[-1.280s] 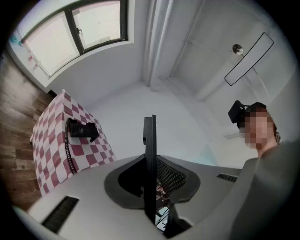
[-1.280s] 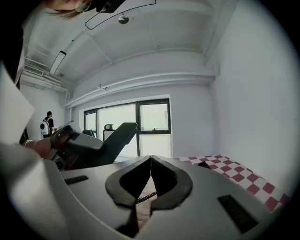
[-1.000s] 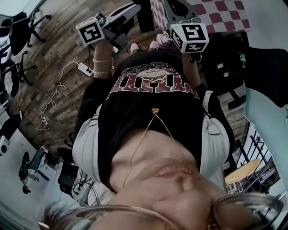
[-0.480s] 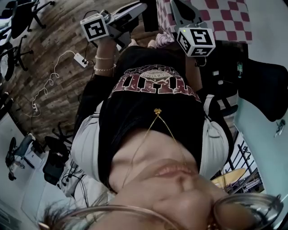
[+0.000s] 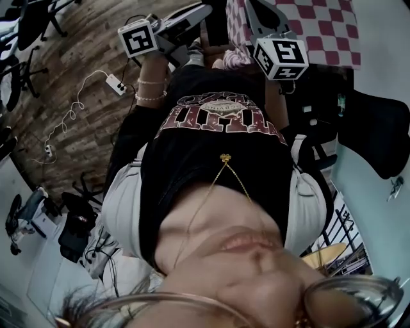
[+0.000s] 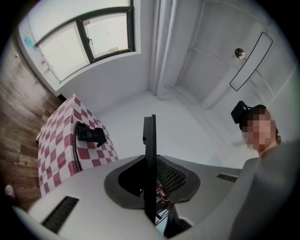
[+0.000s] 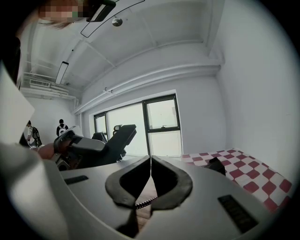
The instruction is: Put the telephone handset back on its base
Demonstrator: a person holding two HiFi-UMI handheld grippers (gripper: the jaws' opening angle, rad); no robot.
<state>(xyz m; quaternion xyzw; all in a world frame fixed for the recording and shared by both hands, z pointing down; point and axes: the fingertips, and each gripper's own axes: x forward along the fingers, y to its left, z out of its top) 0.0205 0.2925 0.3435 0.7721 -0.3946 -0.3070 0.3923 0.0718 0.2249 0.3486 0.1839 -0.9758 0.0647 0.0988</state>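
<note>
Both arms stretch forward; left gripper (image 5: 192, 14) and right gripper (image 5: 255, 14) are held side by side. The right jaws are pressed together, empty; whether the left jaws meet is unclear.

Your left gripper (image 6: 149, 121) shows its black jaws pressed together into one thin upright strip, with nothing between them, rising from the grey plastic body. To the left, a black telephone (image 6: 91, 135) lies on the red-and-white checked tablecloth (image 6: 56, 145). Its coiled black cord (image 6: 75, 152) trails along the cloth. Beyond are a dark-framed window (image 6: 89, 40) and a brown wood-plank floor (image 6: 18, 117).
</note>
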